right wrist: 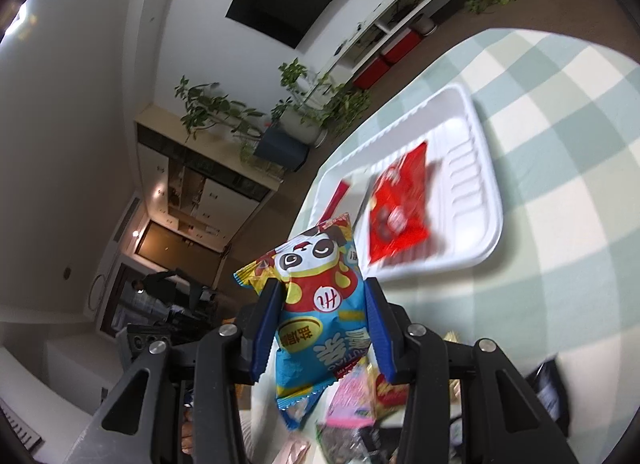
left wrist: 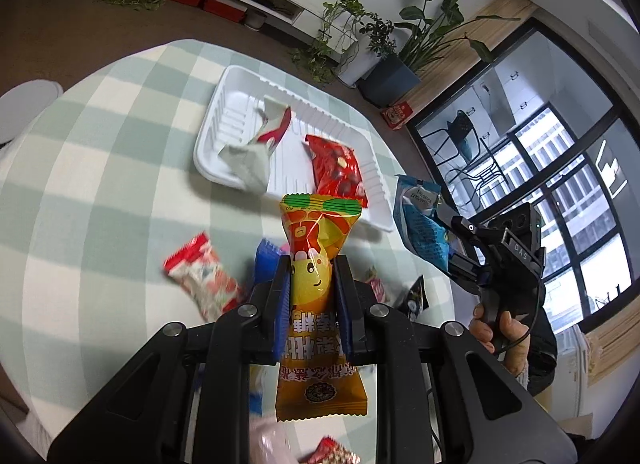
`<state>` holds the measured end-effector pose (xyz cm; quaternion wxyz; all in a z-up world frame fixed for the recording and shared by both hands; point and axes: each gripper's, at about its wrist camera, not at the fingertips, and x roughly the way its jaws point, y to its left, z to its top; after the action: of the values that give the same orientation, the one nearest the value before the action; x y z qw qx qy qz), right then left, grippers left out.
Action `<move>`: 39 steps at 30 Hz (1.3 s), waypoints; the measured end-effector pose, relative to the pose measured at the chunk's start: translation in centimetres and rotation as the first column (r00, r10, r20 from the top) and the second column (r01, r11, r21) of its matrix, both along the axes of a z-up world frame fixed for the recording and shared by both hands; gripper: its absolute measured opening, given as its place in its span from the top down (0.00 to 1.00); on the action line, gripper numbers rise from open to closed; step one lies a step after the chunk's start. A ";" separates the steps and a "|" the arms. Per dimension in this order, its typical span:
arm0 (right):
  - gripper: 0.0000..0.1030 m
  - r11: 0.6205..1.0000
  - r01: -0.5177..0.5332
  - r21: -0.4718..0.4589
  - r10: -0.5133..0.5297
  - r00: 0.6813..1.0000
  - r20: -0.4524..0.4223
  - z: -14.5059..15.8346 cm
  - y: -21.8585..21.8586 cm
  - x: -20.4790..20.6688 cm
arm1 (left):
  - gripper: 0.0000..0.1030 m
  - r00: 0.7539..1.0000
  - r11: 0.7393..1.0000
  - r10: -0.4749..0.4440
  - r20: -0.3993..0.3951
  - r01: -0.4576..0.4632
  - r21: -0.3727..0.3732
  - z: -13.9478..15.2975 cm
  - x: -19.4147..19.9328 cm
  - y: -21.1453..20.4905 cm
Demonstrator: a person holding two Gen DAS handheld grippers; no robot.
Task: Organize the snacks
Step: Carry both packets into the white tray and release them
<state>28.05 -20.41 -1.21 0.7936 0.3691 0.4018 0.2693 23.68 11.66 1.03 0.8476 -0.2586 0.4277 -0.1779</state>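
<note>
- Risk one: left tongs (left wrist: 312, 284) are clenched on an orange-yellow snack packet (left wrist: 316, 264), pinched mid-body, top end flopping forward; slick film could slide out if the squeeze eases before it is over the tray.
- Right tongs (right wrist: 320, 296) are clenched on a blue panda packet (right wrist: 316, 304), held off the tabletop, tilted; same slip risk, grip sits low on a puffy bag.
- White foam tray (left wrist: 224, 88) already carries a red packet (left wrist: 338, 172) and a grey-and-red wrapper (left wrist: 256, 144); the wrapper hangs over the near rim, so a drop beside it could knock it out.
- Both loads head for the same tray, I judge; the tongs could bump each other, as the right one shows close in the left view.
- Tray is light foam near the tabletop edge; a hard push may skid it.
- Loose red-white packet (left wrist: 204, 276) and others lie beside the left tongs, some blurred.
- Tabletop (left wrist: 100, 168) has a green-and-white check cloth.
- Room: potted plants (left wrist: 420, 24), low white shelving, large dark-framed window, dark screen on the wall.
</note>
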 end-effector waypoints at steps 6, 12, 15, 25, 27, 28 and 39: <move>0.57 0.999 0.044 -0.018 -0.044 0.999 -0.003 -0.1 -1.6 3.1 | 0.82 1.000 0.999 -0.026 0.006 0.025 0.026 0.8 5.0 -1.7; 0.57 0.995 0.078 -0.056 -0.079 0.997 -0.008 -0.8 -2.2 5.8 | 0.82 0.999 0.996 -0.051 0.013 0.050 0.067 1.0 10.1 -3.7; 0.57 0.992 0.089 -0.087 -0.090 0.996 -0.007 -1.0 -2.3 7.0 | 0.82 0.998 0.991 -0.066 0.019 0.063 0.116 0.9 12.4 -5.0; 0.55 0.967 0.105 -0.230 -0.102 0.994 0.026 -1.6 -1.6 8.7 | 0.82 0.996 0.950 -0.075 0.041 0.059 0.306 -1.1 17.7 -8.2; 0.55 0.961 0.108 -0.256 -0.100 0.994 0.045 -1.2 -1.5 8.6 | 0.81 0.997 0.927 -0.069 0.048 0.046 0.372 -1.7 18.2 -8.8; 0.55 0.958 0.111 -0.266 -0.100 0.993 0.055 -1.0 -1.5 8.5 | 0.81 0.996 0.924 -0.071 0.049 0.047 0.379 -1.9 18.4 -8.9; 0.48 0.947 0.078 -0.310 -0.039 0.991 0.129 1.4 0.2 5.2 | 0.81 0.994 0.917 -0.051 0.098 0.007 0.398 -0.6 13.9 -7.2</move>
<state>33.25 -20.24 0.24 0.8728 0.2326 0.3796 0.2000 37.57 4.46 0.44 0.9013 -0.0653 0.4128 -0.1137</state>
